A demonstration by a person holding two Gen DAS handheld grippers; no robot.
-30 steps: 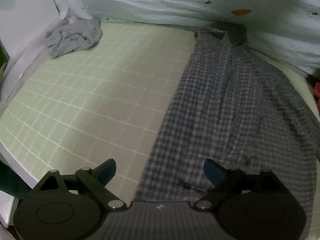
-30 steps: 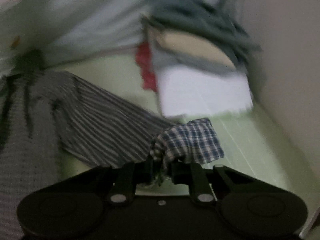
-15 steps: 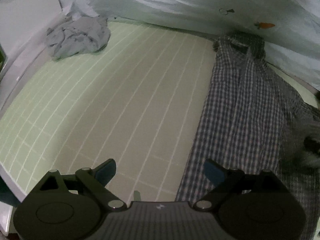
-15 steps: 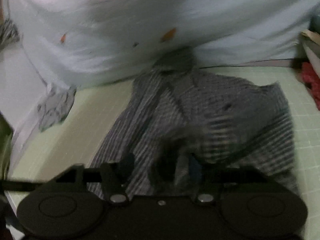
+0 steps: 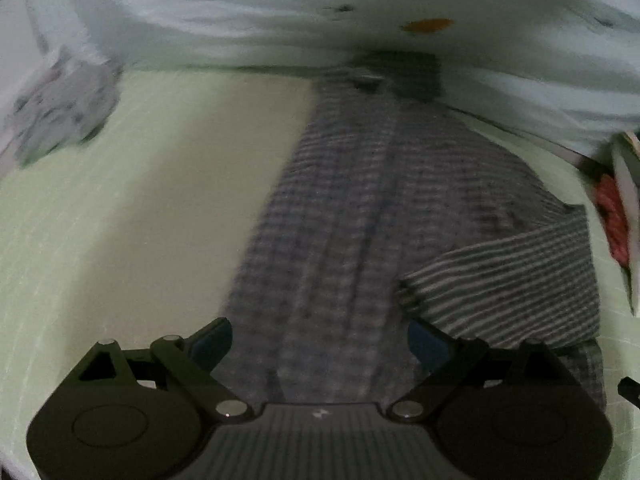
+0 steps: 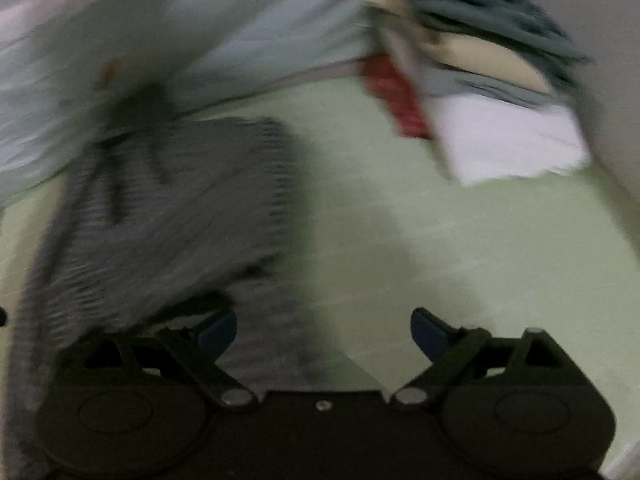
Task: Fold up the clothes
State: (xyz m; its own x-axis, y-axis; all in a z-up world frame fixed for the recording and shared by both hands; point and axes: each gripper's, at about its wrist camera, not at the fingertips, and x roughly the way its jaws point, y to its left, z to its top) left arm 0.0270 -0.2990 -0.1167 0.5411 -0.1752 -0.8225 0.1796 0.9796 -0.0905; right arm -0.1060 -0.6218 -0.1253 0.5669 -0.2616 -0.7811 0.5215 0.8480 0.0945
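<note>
- Checked shirt [image 5: 360, 208] lies flat on the green mat [image 5: 132, 208], collar far, 1 sleeve folded across.
- Left gripper [image 5: 320, 340] gapes, empty.
- Right gripper [image 6: 324, 330] has just been opening, nothing between; bare mat right.

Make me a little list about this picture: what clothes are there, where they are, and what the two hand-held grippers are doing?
surface: pale green gridded mat
main garment: checked shirt, lying flat, collar at the far end
sleeve: folded across the shirt
left hand-held gripper: open, above the shirt's near end, holding nothing
right hand-held gripper: jaws have just been opening, nothing gripped
other clothes: crumpled grey garment at the far left; stacked clothes at the far right
picture quality: blurred
</note>
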